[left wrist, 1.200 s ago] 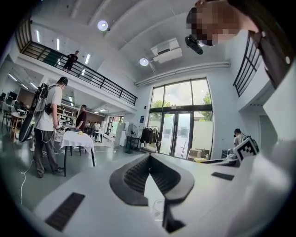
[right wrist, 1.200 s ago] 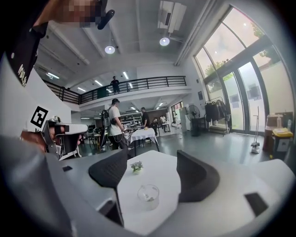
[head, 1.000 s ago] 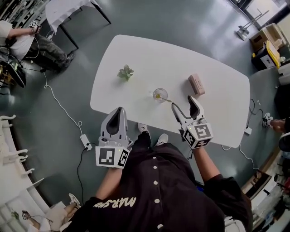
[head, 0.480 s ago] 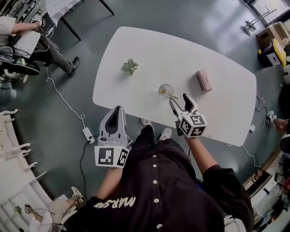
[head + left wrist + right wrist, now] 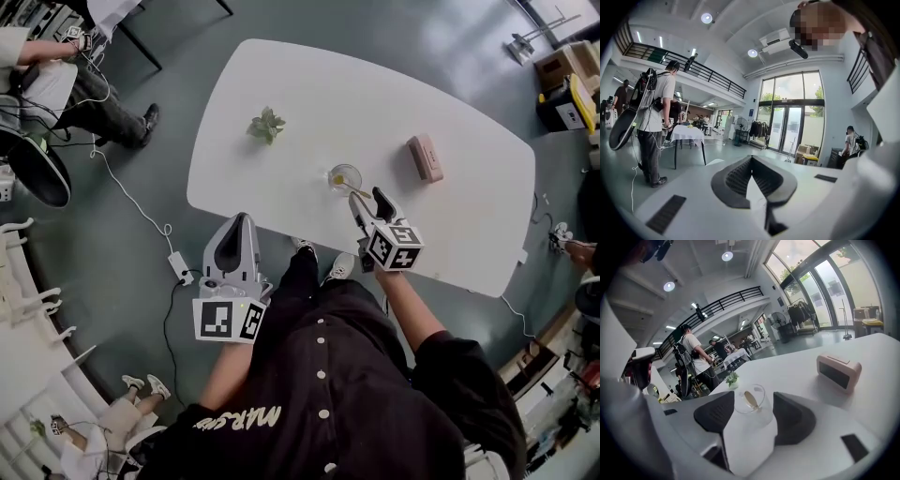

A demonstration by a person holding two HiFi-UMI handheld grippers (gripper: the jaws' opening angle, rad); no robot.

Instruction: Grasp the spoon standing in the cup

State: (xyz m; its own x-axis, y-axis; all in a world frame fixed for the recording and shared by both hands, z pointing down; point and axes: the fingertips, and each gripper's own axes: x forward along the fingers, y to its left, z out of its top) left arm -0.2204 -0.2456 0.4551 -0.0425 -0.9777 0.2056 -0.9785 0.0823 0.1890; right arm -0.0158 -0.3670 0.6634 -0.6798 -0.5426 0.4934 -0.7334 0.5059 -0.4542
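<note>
A clear glass cup (image 5: 344, 177) stands near the front edge of the white table (image 5: 450, 225). A gold spoon (image 5: 354, 192) stands in it, its handle leaning toward my right gripper (image 5: 366, 198). In the right gripper view the cup (image 5: 751, 409) and spoon (image 5: 750, 400) sit just beyond and between the two dark jaws. The right gripper (image 5: 753, 414) is closing, and its pads touch neither the spoon nor the glass. My left gripper (image 5: 236, 246) hangs shut off the table's front edge, and in its own view the left gripper (image 5: 751, 161) holds nothing.
A pink box-shaped clock (image 5: 424, 157) lies right of the cup, also in the right gripper view as the clock (image 5: 838, 371). A small green plant (image 5: 266, 124) stands at the table's left. People are at the far left, and a cable with a power strip (image 5: 178, 273) lies on the floor.
My right gripper has moved up and left to the cup, and its jaws have narrowed around the spoon handle's end. The left gripper has stayed put.
</note>
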